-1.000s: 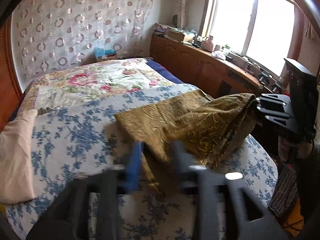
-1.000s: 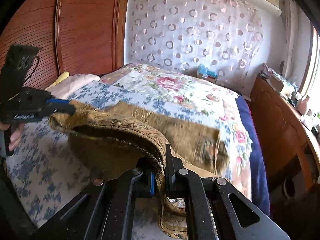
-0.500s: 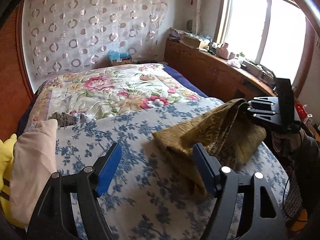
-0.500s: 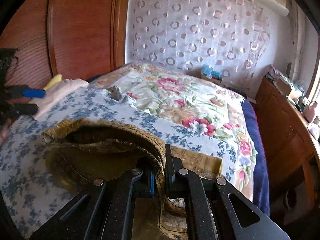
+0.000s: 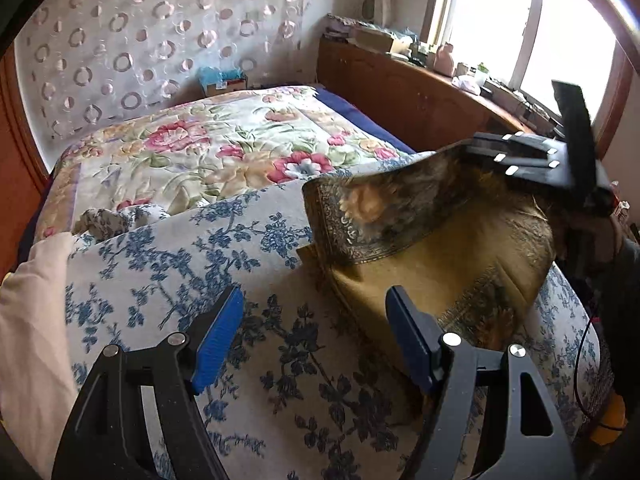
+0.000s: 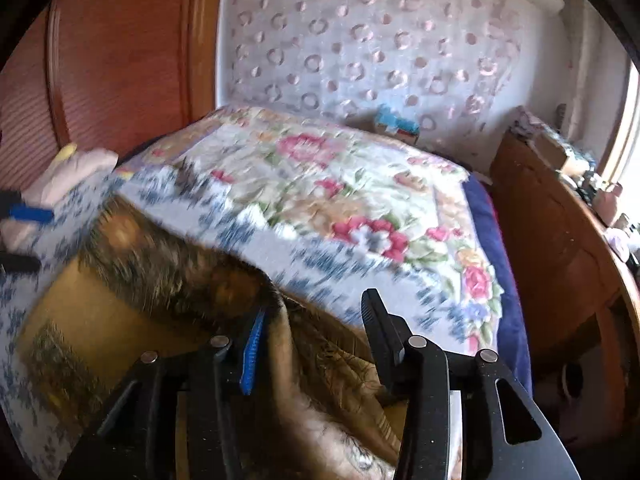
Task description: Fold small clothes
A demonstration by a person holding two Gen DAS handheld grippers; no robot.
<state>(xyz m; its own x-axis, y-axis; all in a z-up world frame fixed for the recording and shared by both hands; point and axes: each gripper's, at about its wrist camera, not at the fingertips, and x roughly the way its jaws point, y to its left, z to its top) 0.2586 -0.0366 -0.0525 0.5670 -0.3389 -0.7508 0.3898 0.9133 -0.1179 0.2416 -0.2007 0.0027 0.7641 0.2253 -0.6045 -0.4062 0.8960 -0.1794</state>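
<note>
The left gripper [image 5: 314,334] was black plastic with open triangular cut-outs, round silver screw heads at its joints and bright blue pads [image 5: 218,338] lining the fingers. The right gripper [image 6: 312,340] matched it in black frame, silver screws and a blue pad [image 6: 252,354]. A thin red cable [image 5: 582,360] trailed beside it.

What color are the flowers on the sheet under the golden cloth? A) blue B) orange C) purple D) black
A: the sheet lying under the golden cloth is white with blue flower sprigs, also seen in the right wrist view.
</note>
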